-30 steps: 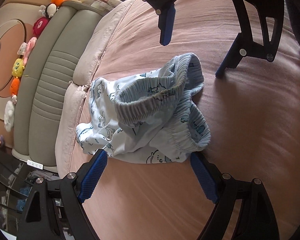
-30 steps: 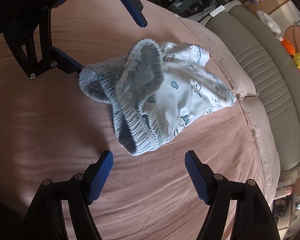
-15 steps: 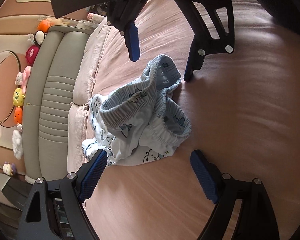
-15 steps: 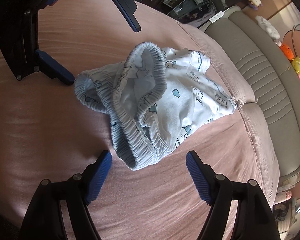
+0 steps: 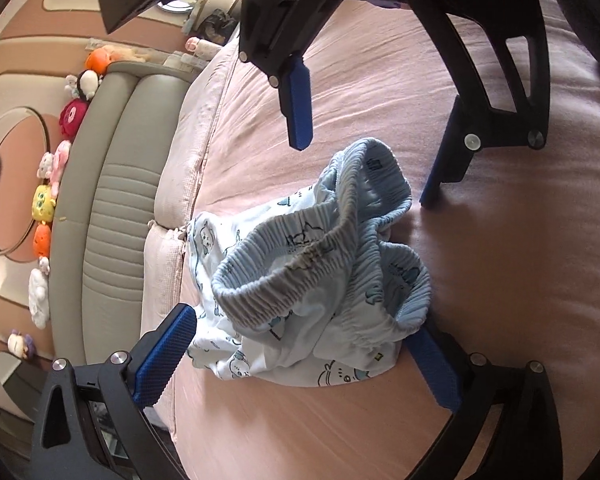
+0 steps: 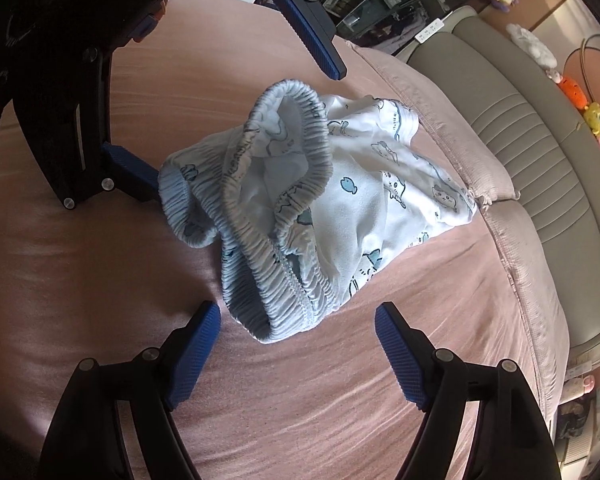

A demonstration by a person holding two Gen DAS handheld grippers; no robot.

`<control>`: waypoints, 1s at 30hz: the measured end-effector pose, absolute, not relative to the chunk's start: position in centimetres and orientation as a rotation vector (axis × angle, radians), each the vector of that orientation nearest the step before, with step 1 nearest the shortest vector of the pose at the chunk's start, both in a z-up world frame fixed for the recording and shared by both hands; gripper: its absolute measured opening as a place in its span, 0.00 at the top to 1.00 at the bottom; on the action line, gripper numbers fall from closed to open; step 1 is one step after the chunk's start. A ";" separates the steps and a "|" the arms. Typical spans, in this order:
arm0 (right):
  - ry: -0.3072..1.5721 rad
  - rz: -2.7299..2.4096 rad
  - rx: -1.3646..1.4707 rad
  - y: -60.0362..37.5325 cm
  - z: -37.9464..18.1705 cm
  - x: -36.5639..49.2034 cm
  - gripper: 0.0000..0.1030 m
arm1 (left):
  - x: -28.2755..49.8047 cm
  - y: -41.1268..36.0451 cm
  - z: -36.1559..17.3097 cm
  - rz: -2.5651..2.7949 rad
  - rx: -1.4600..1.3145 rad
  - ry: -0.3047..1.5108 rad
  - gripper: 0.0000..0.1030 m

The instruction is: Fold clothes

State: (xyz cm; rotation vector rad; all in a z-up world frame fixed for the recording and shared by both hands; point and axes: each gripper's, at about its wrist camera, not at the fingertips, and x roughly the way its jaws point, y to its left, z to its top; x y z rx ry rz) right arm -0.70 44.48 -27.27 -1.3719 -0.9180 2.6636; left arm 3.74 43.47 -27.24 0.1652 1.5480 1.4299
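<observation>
The left hand-held gripper (image 5: 300, 356) is spread wide around the near edge of the little blue pants (image 5: 312, 280), and 1 blue finger (image 5: 432, 368) is partly hidden under them. The right hand-held gripper (image 6: 298, 354) is spread wide too, holding nothing. The pants lie crumpled on the pink bed (image 6: 100, 288).

Prob. a home bedroom: pink-sheeted bed (image 5: 380, 80), padded grey headboard (image 5: 116, 200), plush toys (image 5: 44, 200) along wall.
</observation>
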 end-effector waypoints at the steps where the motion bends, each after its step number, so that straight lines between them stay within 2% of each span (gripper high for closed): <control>1: -0.913 2.668 -1.369 44.5 -27.3 -0.6 0.23 | 3.9 43.5 -27.3 1.408 0.184 1.558 0.00; 6: -0.871 2.697 -1.364 44.9 -27.3 -0.4 0.23 | 3.6 43.7 -26.8 1.344 0.112 1.530 0.00; 8: -0.868 2.703 -1.354 44.9 -27.4 -0.2 0.23 | 3.3 43.8 -26.4 1.326 0.049 1.503 0.09; 10: -0.875 2.706 -1.343 44.8 -27.4 -0.1 0.23 | 2.9 43.9 -26.0 1.307 -0.012 1.474 0.30; 11: -0.874 2.709 -1.339 44.9 -27.4 0.0 0.23 | 2.8 43.9 -25.8 1.298 -0.043 1.460 0.33; 15: -0.871 2.723 -1.317 45.0 -27.5 0.3 0.23 | 1.2 44.6 -24.8 1.323 -0.252 1.325 0.59; 17: -0.879 2.733 -1.304 45.1 -27.6 0.4 0.23 | 0.0 45.0 -24.3 1.339 -0.378 1.218 0.60; 20: -1.014 2.715 -1.249 44.2 -27.9 0.8 0.23 | -1.8 45.6 -23.8 1.354 -0.526 1.069 0.61; 22: -1.108 2.698 -1.209 43.6 -28.1 1.1 0.23 | -3.1 45.9 -23.4 1.372 -0.593 0.989 0.70; 25: -1.235 2.665 -1.145 42.8 -28.6 1.4 0.22 | -4.2 45.9 -22.8 1.382 -0.650 0.909 0.71; 26: -1.220 2.672 -1.143 42.9 -28.5 1.3 0.22 | -4.3 45.9 -22.7 1.385 -0.665 0.894 0.71; 28: -1.131 2.690 -1.156 43.6 -28.3 0.7 0.14 | -4.8 46.0 -22.4 1.386 -0.678 0.873 0.71; 30: -1.045 2.702 -1.160 44.5 -28.0 0.0 0.13 | -5.1 46.2 -22.2 1.389 -0.671 0.873 0.71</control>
